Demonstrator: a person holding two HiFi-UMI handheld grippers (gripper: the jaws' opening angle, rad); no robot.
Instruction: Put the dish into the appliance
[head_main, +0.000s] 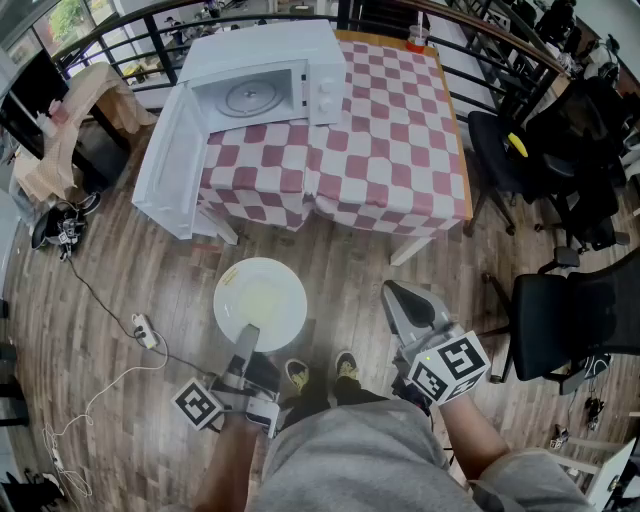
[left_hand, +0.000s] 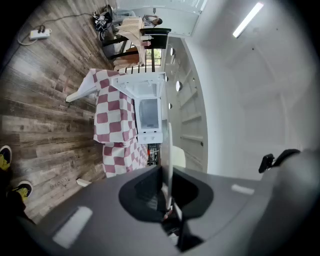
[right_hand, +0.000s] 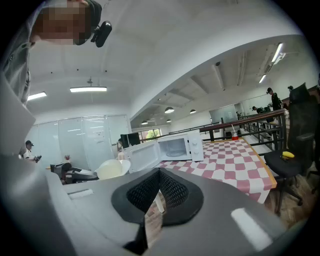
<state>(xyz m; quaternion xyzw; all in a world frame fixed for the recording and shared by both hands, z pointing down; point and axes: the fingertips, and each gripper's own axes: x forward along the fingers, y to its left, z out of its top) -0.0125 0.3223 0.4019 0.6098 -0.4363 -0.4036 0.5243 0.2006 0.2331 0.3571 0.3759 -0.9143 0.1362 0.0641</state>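
Observation:
A white plate (head_main: 260, 303) hangs level above the wooden floor, with my left gripper (head_main: 247, 335) shut on its near rim. In the left gripper view the plate (left_hand: 169, 145) shows edge-on between the closed jaws of the left gripper (left_hand: 167, 200). The white microwave (head_main: 265, 85) stands on the checkered table (head_main: 380, 160), beyond the plate, its door (head_main: 170, 165) swung wide open to the left and its turntable visible inside. My right gripper (head_main: 395, 295) is shut and holds nothing, to the right of the plate. In the right gripper view the right gripper (right_hand: 158, 197) faces the microwave (right_hand: 175, 147) and the plate (right_hand: 111, 169).
Black office chairs (head_main: 560, 320) stand to the right of the table. A power strip (head_main: 144, 330) and its cable lie on the floor at left. A red cup (head_main: 416, 42) sits at the table's far corner. A black railing (head_main: 150, 30) runs behind the table.

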